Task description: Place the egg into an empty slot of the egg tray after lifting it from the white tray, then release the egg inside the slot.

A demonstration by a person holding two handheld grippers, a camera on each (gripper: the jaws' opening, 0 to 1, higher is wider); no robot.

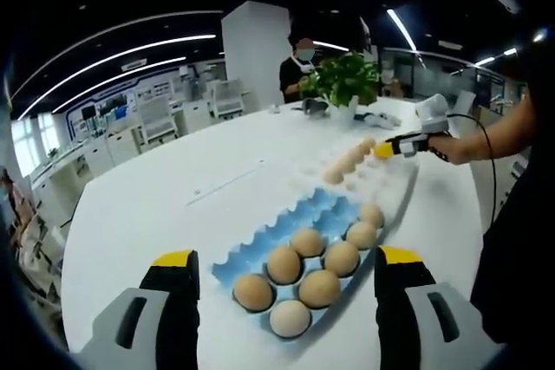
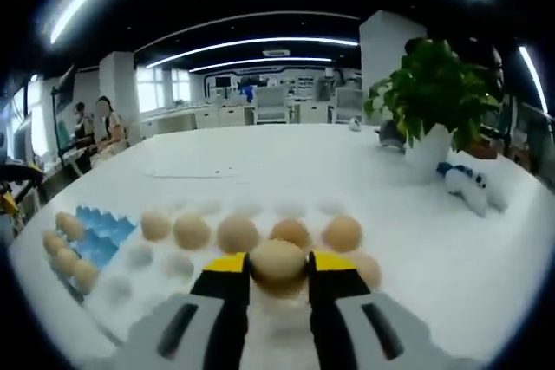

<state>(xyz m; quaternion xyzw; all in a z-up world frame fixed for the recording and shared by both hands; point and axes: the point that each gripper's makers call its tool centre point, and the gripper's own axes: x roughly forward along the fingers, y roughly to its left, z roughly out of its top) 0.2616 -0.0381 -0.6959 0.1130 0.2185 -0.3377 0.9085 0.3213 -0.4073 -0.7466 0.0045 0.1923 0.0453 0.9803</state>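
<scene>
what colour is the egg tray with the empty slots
Blue egg tray, clearest in the left gripper view.

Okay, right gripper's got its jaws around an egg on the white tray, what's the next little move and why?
Probably lift straight up. The right gripper appears closed on an egg still low among the other eggs in the white tray, so raising it first avoids bumping them. Then carry it toward the blue egg tray, where empty slots remain.
</scene>
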